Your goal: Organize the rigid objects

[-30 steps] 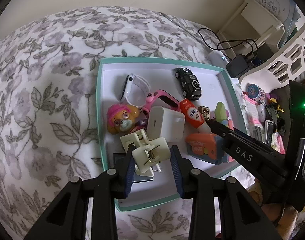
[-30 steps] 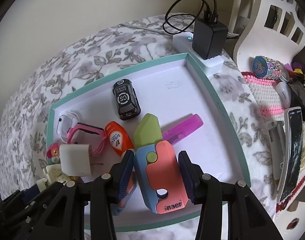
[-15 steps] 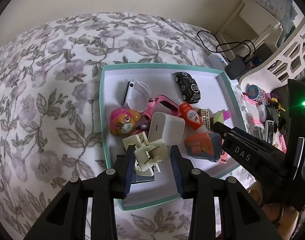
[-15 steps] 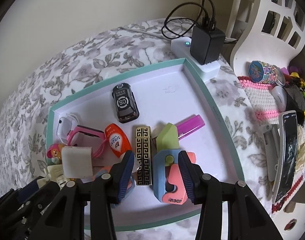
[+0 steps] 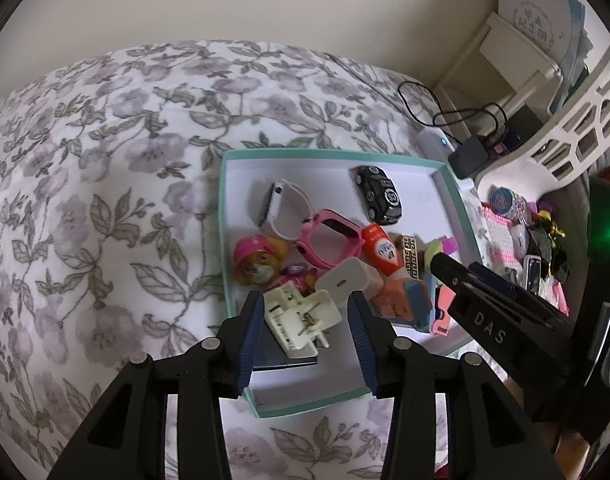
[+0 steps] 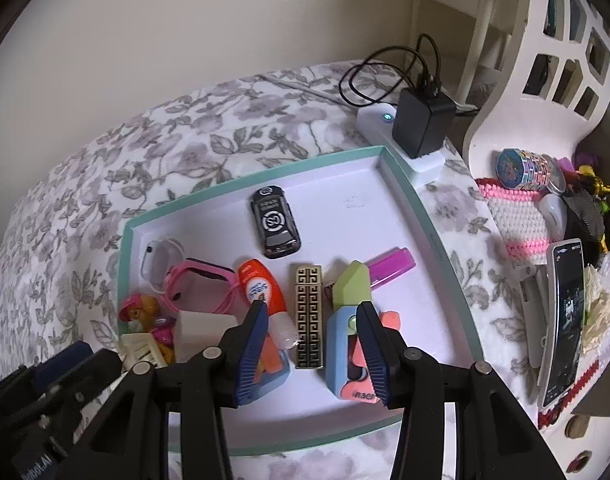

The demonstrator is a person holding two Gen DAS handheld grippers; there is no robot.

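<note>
A teal-rimmed white tray (image 5: 225, 240) (image 6: 425, 208) lies on the bed and holds small items. My left gripper (image 5: 305, 344) hovers over its near corner. Its jaws are opening around a cream plastic clip (image 5: 301, 316), with gaps at both pads. My right gripper (image 6: 311, 354) stands open above the tray's front with nothing held. Under it lie a gold-patterned bar (image 6: 309, 316) and a blue, coral and green toy (image 6: 345, 292). Also in the tray are a black toy car (image 6: 275, 222), an orange tube (image 6: 261, 292), a pink watch (image 5: 333, 240), a white charger (image 5: 349, 280) and a pup figure (image 5: 257, 260).
A white power strip with a black adapter (image 6: 421, 124) touches the tray's far right corner. Right of the tray stand a white cut-out chair back (image 6: 545, 60), a phone (image 6: 565, 320) and a pink-white knitted piece (image 6: 517, 212). The floral bedspread (image 5: 105, 200) spreads to the left.
The left jaws have widened off the cream clip. The right gripper has risen; the blue and coral toy that filled its jaws now lies in the tray, and the gold bar shows.
</note>
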